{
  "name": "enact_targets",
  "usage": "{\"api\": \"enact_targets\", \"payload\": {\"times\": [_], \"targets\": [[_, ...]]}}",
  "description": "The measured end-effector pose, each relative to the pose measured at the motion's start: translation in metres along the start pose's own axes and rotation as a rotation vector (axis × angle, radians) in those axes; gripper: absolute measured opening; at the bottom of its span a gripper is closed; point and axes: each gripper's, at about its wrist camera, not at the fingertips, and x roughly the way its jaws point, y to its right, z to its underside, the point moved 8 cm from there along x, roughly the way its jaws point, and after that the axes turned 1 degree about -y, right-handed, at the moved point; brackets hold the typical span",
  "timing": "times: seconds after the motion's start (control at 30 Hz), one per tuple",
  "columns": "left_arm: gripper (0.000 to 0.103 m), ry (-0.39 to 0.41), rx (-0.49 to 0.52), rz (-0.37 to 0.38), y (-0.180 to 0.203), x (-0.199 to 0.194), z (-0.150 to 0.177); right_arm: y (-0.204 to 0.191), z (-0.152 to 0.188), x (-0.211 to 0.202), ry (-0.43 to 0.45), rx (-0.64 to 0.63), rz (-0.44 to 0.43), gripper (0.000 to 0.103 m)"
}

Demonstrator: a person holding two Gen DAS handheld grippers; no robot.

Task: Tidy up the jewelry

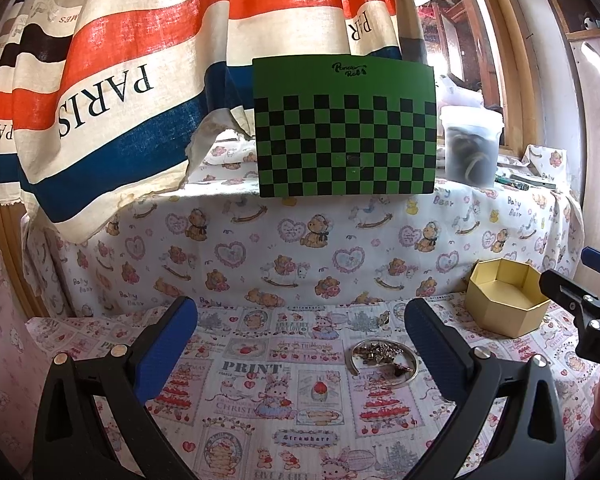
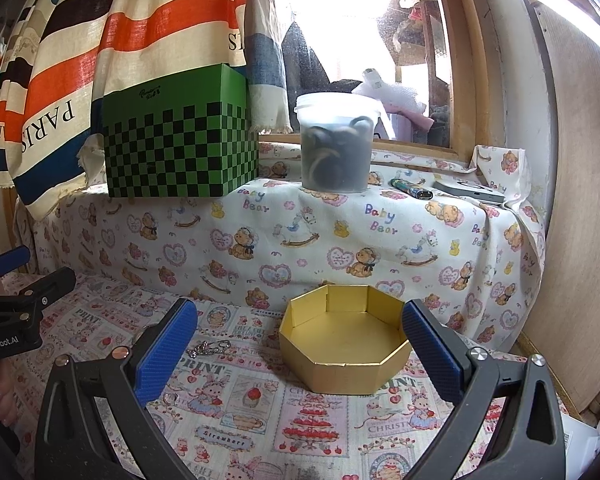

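A pile of jewelry (image 1: 382, 354), a silver bangle around chains and small metal pieces, lies on the printed cloth. In the right wrist view part of it shows as a chain (image 2: 208, 348) left of centre. An empty gold octagonal box (image 1: 508, 302) stands open to its right; it also shows in the right wrist view (image 2: 346, 340). My left gripper (image 1: 300, 344) is open and empty, hovering just before the jewelry. My right gripper (image 2: 300, 344) is open and empty, with the gold box between its fingers' line of sight. The right gripper shows at the left wrist view's right edge (image 1: 580, 292).
A raised ledge under baby-bear cloth (image 2: 300, 236) runs behind. On it stand a green checkered box (image 1: 346, 132), a lidded plastic tub (image 2: 336, 144), a lighter (image 2: 412, 190) and a flat grey device (image 2: 470, 192). A striped PARIS curtain (image 1: 112, 92) hangs left.
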Motion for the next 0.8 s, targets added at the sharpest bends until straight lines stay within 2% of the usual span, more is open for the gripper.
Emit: {"api": "enact_targets", "payload": {"times": [0.8], "targets": [[0.103, 0.008, 0.007, -0.005, 0.0016, -0.0025, -0.0006, 0.0006, 0.0006, 0.0014, -0.007, -0.001, 0.0, 0.103]]}}
